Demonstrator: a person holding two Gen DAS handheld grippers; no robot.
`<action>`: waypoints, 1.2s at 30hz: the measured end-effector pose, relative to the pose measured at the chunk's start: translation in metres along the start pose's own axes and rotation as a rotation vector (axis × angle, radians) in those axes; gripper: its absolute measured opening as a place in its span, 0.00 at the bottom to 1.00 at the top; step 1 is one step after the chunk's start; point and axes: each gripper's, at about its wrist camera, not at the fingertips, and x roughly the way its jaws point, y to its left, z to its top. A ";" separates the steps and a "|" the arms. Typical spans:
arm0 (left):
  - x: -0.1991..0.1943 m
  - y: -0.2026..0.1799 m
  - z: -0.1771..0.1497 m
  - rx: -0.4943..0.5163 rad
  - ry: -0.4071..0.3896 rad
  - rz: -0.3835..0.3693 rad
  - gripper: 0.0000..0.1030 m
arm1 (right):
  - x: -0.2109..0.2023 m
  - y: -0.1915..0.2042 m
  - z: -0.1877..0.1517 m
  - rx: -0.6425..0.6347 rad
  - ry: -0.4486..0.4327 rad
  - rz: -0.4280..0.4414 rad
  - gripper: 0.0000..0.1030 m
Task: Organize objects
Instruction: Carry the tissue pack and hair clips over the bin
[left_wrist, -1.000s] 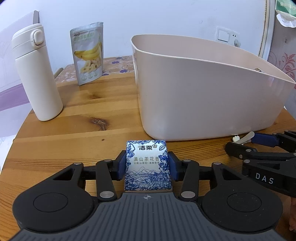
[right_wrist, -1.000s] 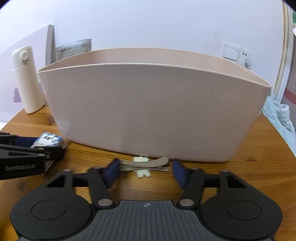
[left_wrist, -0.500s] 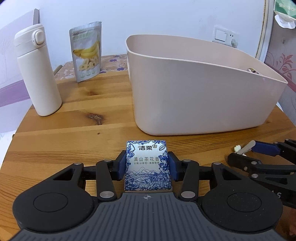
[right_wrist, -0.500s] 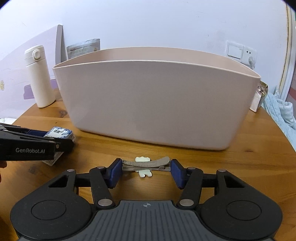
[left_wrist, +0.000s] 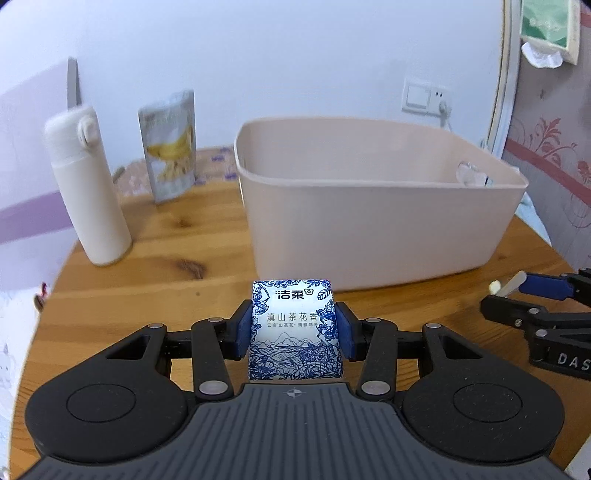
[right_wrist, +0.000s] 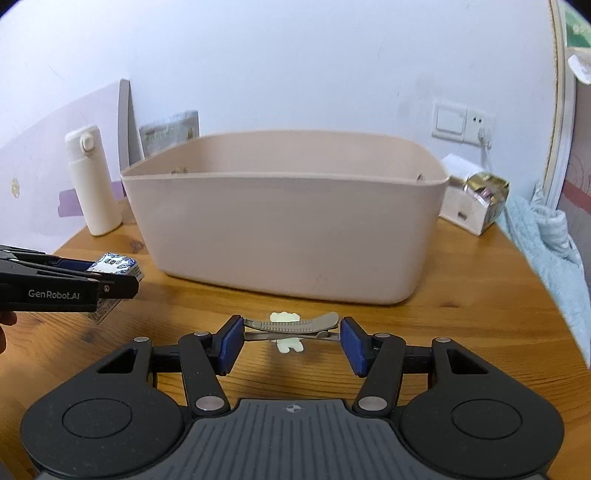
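We see the blue-and-white tissue pack (left_wrist: 294, 328) sitting between the two blue pads of the left gripper (left_wrist: 294, 328), and both pads press on its sides, so the jaws are closed on it and it is held above the wooden table (left_wrist: 177, 295). In the right wrist view, the hair clip (right_wrist: 291, 325) with a small cream ornament lies crosswise between the pads of the right gripper (right_wrist: 291, 338); each end of the clip touches a pad, so this gripper grips the clip along its length, also above the table. Directly in front of both grippers stands the big pink bin (right_wrist: 288, 229), and its near wall rises between the held things and its inside. We can see something small at the inner rim of the bin, but we cannot tell what it is. To the left of the bin stands a white bottle (left_wrist: 88, 192) upright, and behind it a banana snack pouch (left_wrist: 170, 151) stands near the wall. At the right of the bin there is a small white box (right_wrist: 469, 210) with a shiny wrapper on it.
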 end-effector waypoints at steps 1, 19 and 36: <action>-0.005 0.000 0.002 0.000 -0.011 0.002 0.45 | -0.005 -0.001 0.001 -0.002 -0.015 -0.005 0.53; -0.054 -0.006 0.051 0.002 -0.151 -0.008 0.45 | -0.071 -0.025 0.046 0.003 -0.220 -0.037 0.53; 0.007 -0.038 0.133 0.104 -0.134 -0.048 0.45 | -0.038 -0.050 0.110 -0.002 -0.273 -0.075 0.53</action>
